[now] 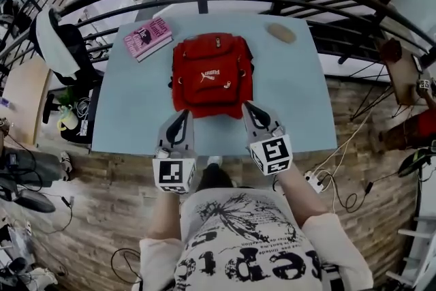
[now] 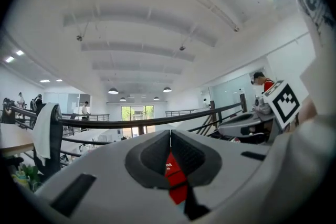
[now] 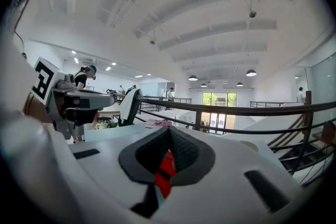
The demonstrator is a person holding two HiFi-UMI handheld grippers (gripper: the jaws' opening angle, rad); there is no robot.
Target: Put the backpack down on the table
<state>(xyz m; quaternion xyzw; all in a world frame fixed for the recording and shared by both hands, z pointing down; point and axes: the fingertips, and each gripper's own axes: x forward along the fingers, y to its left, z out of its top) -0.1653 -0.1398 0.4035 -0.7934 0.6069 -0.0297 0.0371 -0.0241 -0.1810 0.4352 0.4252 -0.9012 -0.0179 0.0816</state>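
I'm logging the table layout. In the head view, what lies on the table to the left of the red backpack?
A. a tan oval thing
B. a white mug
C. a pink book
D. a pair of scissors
C: the pink book lies near the far-left corner of the table, left of the red backpack, while the tan oval thing sits on the other side.

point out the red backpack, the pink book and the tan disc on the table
red backpack [image 1: 211, 75], head view, front pocket by the logo
pink book [image 1: 148, 37], head view, middle of its cover
tan disc [image 1: 281, 32], head view, its centre
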